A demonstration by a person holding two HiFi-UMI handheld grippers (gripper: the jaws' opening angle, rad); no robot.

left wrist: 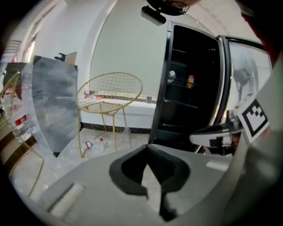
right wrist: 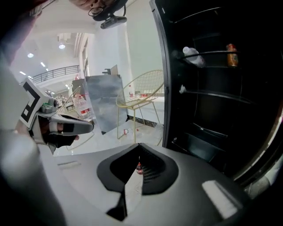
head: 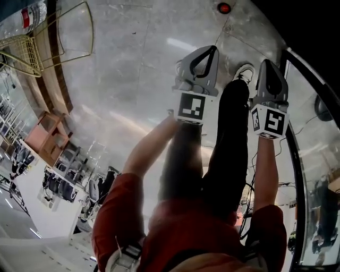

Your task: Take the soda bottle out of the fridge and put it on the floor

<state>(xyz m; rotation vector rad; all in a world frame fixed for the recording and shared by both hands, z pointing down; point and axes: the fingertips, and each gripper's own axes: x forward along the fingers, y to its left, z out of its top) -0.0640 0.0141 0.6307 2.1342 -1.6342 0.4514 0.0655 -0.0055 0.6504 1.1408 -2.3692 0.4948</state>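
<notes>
Soda bottle [head: 224, 8] stands on the floor [head: 133, 64], well apart from both grippers, so the placing looks done. Left gripper [left wrist: 148, 148] and right gripper [right wrist: 139, 145] are pinched closed and empty, held side by side facing the open fridge [right wrist: 212, 110], probably because nothing is left to carry.

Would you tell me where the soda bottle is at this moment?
Head view, top centre: the soda bottle is on the floor, just beyond the person's shoe.

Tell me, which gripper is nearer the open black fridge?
Right. The right gripper is beside the open black fridge. The left gripper is on its far side, toward the gold wire chair.
</notes>
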